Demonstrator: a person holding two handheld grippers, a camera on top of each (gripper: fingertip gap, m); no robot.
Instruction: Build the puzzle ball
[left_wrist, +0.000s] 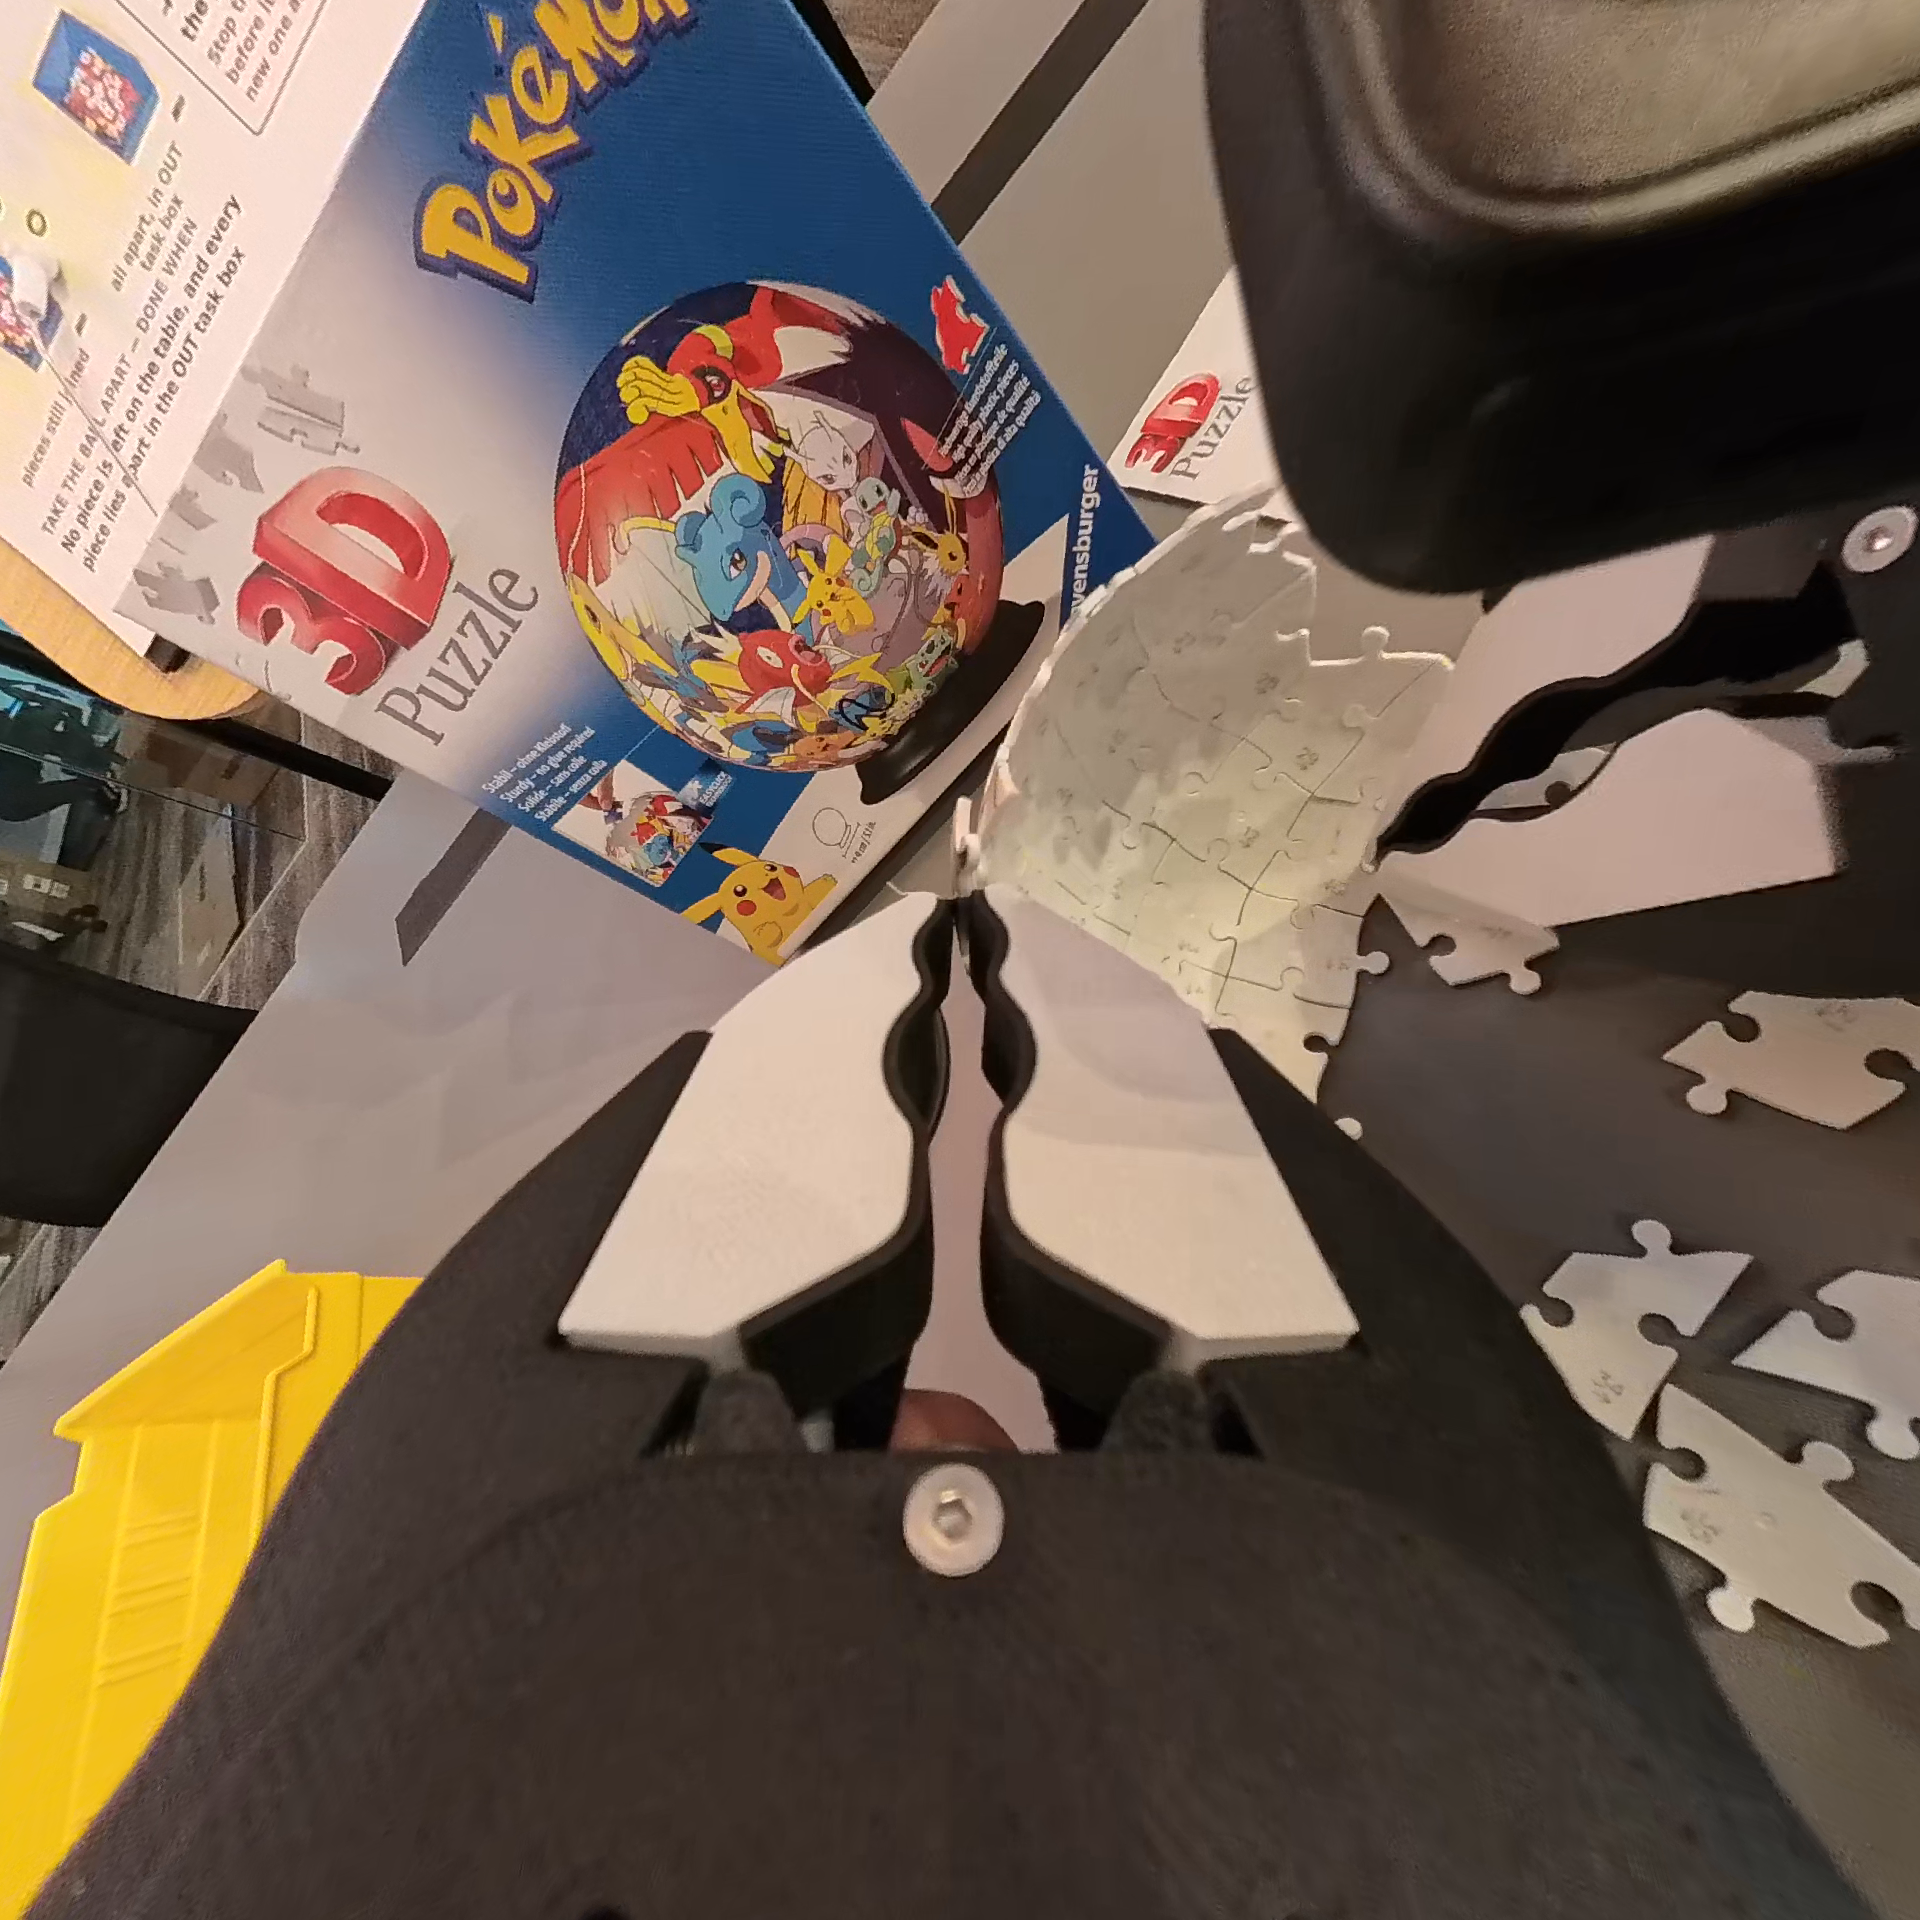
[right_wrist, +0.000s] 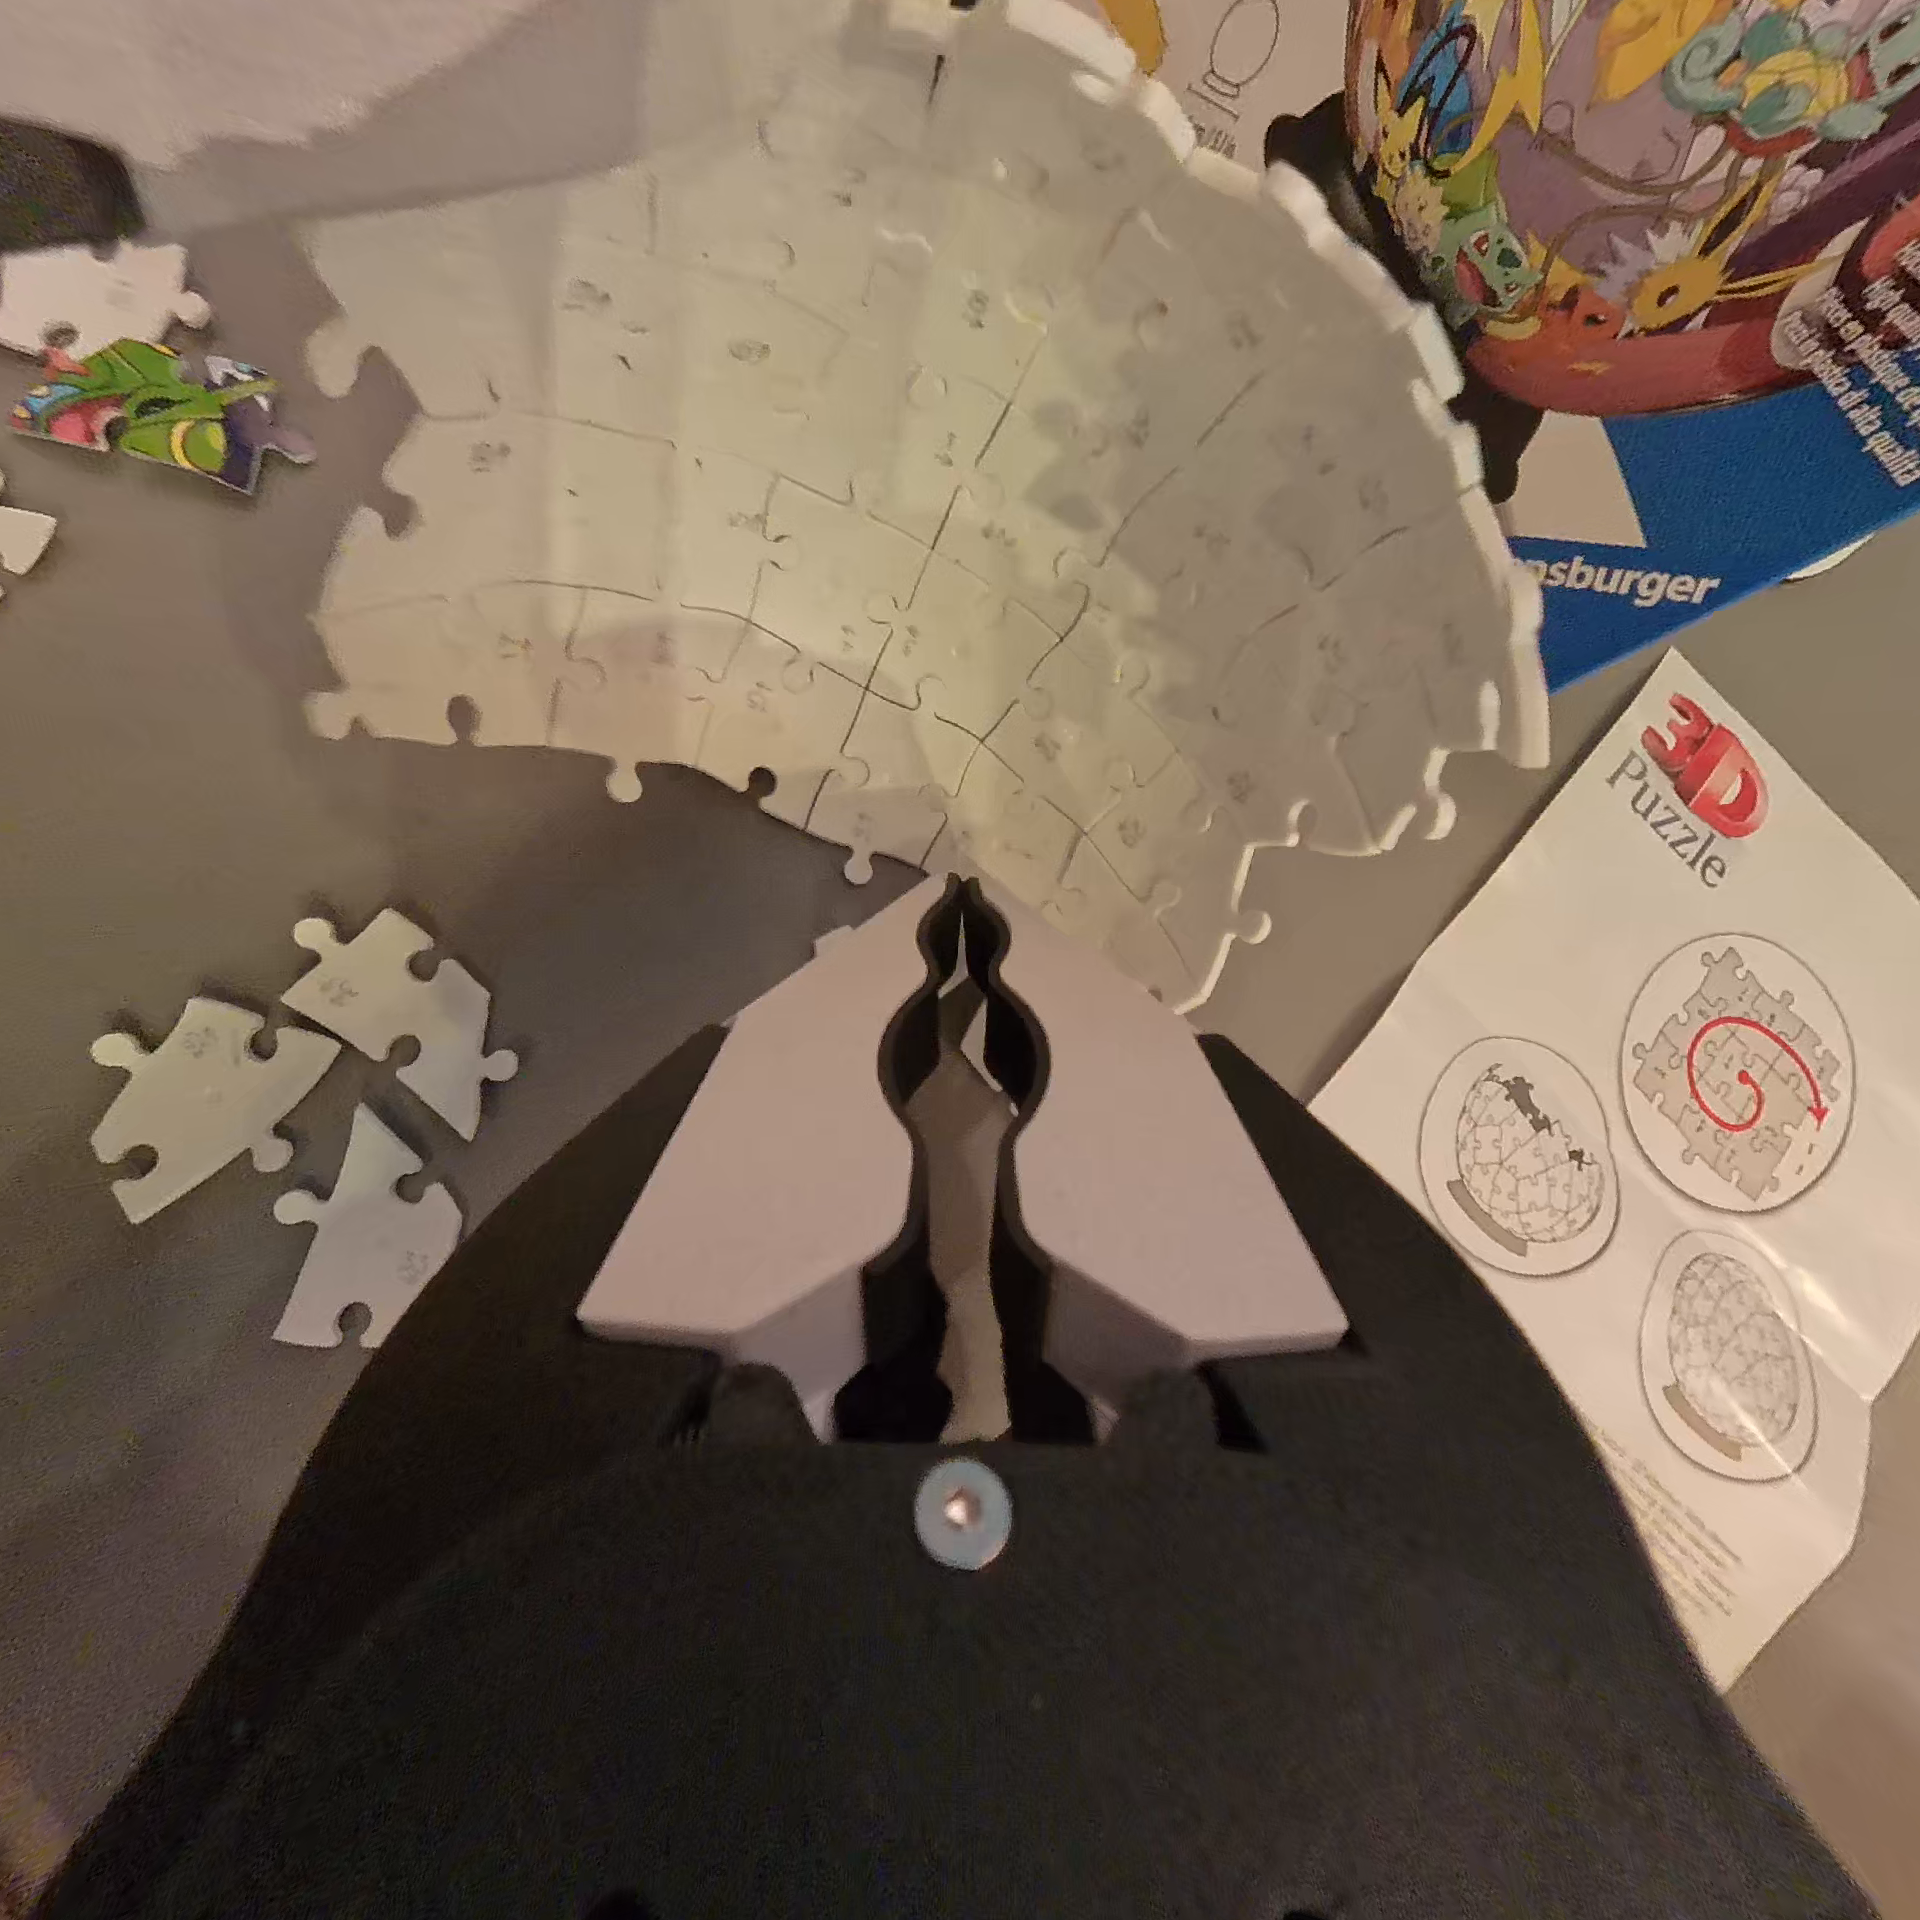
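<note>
I see the curved white plastic puzzle shell (right_wrist: 935, 499), jigsaw-edged, pinched at opposite rims by my left gripper (left_wrist: 961, 914) and right gripper (right_wrist: 961, 888).

Printed puzzle box (left_wrist: 644, 416), instruction leaflet (right_wrist: 1662, 1143)

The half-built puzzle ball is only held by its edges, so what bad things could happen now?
1. The curved shell is pinched at its rim by the left gripper and the right gripper. A pull or twist might pop joints apart.
2. If a grip slips, the shell could drop onto the loose pieces below.
</note>
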